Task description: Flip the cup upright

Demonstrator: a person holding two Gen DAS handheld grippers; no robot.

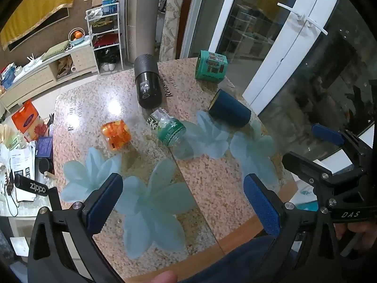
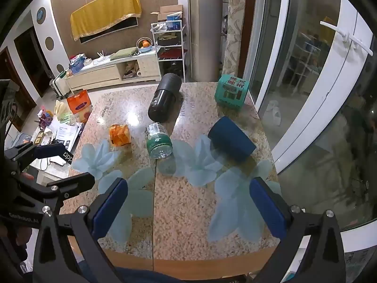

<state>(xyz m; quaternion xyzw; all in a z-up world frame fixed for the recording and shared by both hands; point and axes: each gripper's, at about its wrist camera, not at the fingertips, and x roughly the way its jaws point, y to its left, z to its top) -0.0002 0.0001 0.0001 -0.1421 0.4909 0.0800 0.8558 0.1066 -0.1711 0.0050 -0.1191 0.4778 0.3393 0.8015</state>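
Observation:
A dark blue cup lies on its side on the speckled table, at the right; it also shows in the right wrist view. My left gripper is open and empty above the table's near edge, well short of the cup. My right gripper is open and empty, hovering near the front edge with the cup ahead of it and slightly right. In the left wrist view the right gripper shows at the right, open.
On the table lie a black cylinder, a green-labelled plastic bottle, an orange jar and a green box. A glass door stands right of the table. A cluttered side table is at the left.

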